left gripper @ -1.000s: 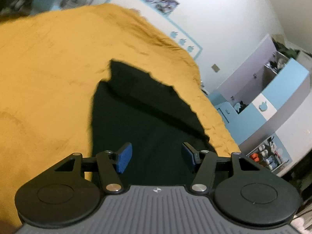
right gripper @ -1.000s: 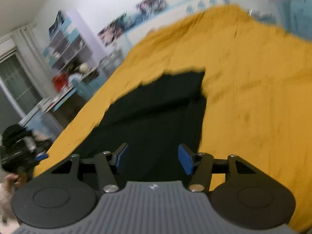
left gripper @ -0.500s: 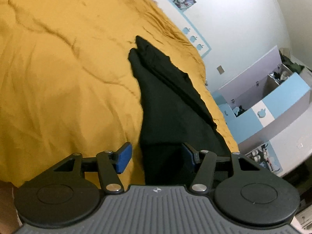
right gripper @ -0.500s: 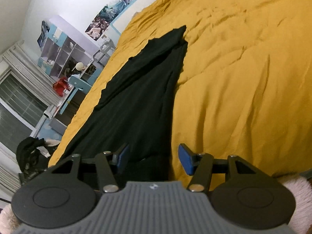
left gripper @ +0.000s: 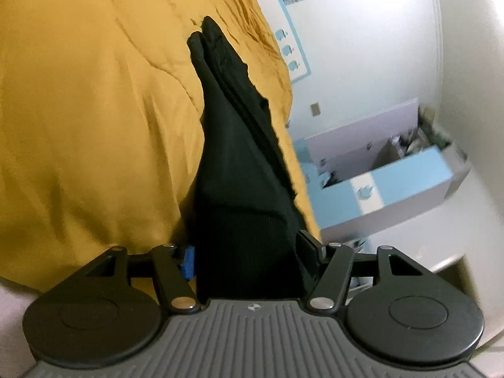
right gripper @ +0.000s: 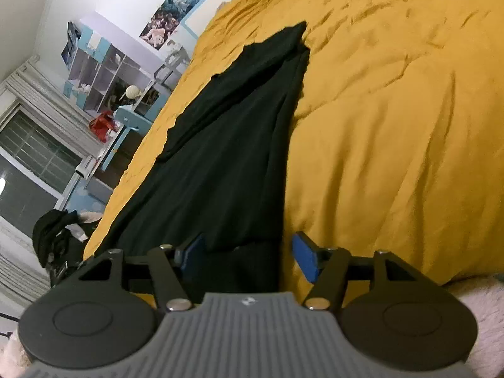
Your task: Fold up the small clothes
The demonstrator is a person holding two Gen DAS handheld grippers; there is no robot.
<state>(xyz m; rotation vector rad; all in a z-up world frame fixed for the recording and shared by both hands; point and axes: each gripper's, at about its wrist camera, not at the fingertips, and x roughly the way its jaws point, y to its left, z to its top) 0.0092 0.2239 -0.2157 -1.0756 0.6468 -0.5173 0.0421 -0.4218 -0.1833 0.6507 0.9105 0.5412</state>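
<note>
A black garment (left gripper: 233, 145) lies stretched out on a mustard-yellow bedspread (left gripper: 88, 126), folded lengthwise with a layer doubled over one side. My left gripper (left gripper: 247, 256) is open, low at the garment's near ribbed hem, with cloth lying between the two fingers. In the right wrist view the same garment (right gripper: 226, 145) runs away from me over the bedspread (right gripper: 393, 110). My right gripper (right gripper: 249, 258) is open at the other near corner, its left finger over the black cloth and its right finger over the bedspread.
A blue and white shelf unit (left gripper: 387, 176) stands beyond the bed's edge in the left wrist view. The right wrist view shows shelves (right gripper: 104, 66), a window (right gripper: 28, 157) and a dark pile of clothes (right gripper: 53, 236) by the bed's left side.
Both grippers have dropped low toward the bed's near edge and come up to the garment's near hem. Both stay open. The garment has not moved.
</note>
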